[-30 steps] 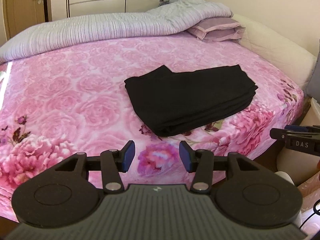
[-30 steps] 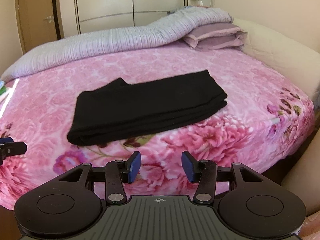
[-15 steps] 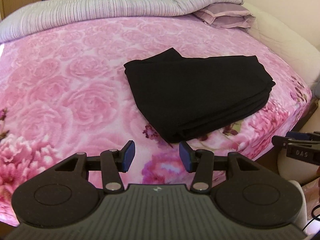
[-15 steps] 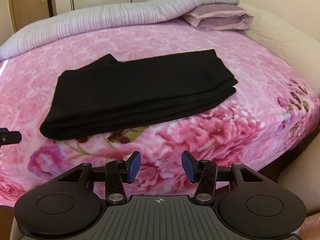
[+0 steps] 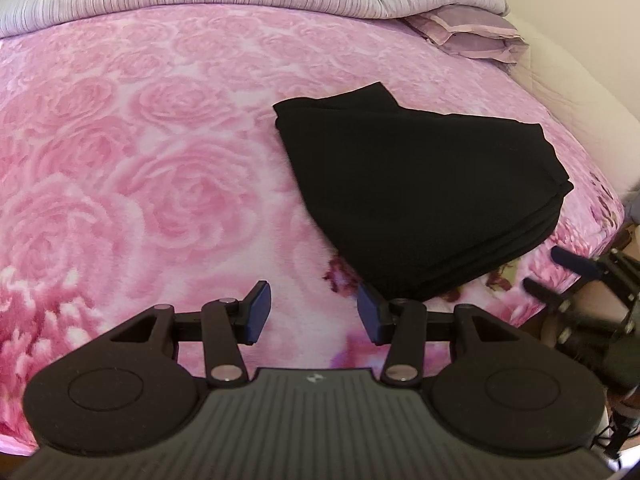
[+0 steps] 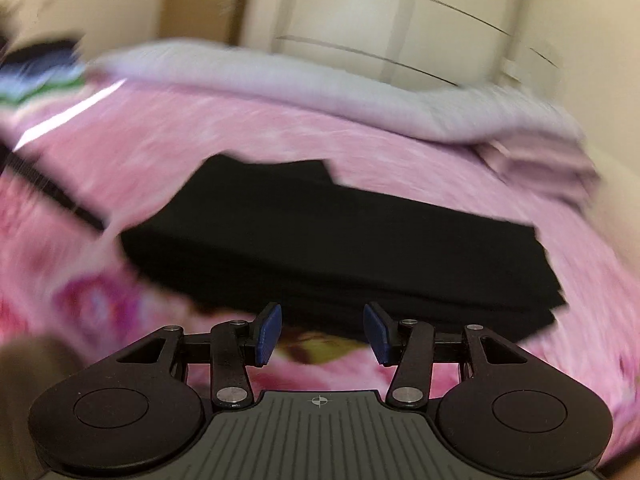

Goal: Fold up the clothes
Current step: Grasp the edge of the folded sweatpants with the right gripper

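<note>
A folded black garment (image 5: 420,196) is laid flat on the pink rose-print bedspread (image 5: 140,184), near the bed's front edge. Seen from the left gripper (image 5: 314,312), it lies at about one o'clock, its near corner just beyond the right blue pad. The left gripper's jaws are spread apart, with nothing held. In the blurred right wrist view, the garment (image 6: 344,248) lies at twelve o'clock, just beyond the right gripper (image 6: 322,334), whose jaws are likewise parted and empty.
</note>
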Demonstrator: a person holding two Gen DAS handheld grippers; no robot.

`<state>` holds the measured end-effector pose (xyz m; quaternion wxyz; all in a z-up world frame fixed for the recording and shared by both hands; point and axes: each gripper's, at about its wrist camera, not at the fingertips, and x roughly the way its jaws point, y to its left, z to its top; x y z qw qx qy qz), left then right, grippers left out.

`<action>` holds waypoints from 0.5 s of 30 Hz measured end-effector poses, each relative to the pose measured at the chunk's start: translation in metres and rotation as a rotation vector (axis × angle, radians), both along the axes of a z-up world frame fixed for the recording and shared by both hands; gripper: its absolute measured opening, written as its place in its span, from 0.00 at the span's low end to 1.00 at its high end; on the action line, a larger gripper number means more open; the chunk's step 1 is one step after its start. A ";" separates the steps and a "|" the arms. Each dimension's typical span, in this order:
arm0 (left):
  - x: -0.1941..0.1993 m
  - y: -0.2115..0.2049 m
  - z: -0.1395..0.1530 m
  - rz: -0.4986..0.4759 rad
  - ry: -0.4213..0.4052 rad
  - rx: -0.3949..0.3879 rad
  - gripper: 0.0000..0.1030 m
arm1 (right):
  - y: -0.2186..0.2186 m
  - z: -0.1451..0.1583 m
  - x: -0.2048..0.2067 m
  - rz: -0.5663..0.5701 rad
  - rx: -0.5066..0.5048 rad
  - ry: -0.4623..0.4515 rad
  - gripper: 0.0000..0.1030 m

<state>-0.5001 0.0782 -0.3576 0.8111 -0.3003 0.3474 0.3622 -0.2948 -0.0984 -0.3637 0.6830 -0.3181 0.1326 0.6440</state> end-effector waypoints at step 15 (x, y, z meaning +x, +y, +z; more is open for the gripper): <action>-0.033 0.016 -0.010 0.018 -0.012 -0.040 0.42 | 0.038 -0.053 -0.094 0.344 -0.012 -0.437 0.73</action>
